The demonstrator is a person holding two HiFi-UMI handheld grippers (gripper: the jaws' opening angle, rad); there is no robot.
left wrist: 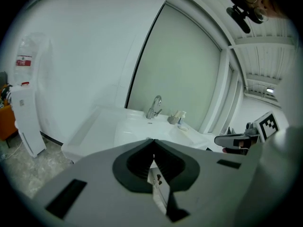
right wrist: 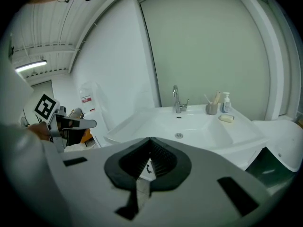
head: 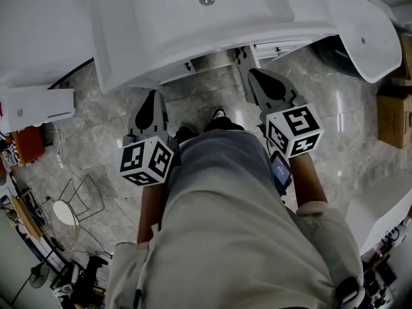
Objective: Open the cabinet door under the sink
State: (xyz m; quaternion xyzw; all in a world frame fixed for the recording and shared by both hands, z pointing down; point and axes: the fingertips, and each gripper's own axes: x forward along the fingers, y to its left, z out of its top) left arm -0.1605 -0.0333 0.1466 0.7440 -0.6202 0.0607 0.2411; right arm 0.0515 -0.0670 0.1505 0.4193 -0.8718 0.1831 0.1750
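Facing the sink, I have left gripper and right gripper pressed together, empty, with the cabinet door just ahead of the right.

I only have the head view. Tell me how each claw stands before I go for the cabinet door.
Observer: In the left gripper view the left claw is shut, tips meeting, with nothing between them.
Operator: Now the right one.
Observer: The right claw is also shut and empty.
Operator: Report what stands at the back of the sink.
Observer: A faucet, and to its right a cup, a pump bottle and a soap bar.
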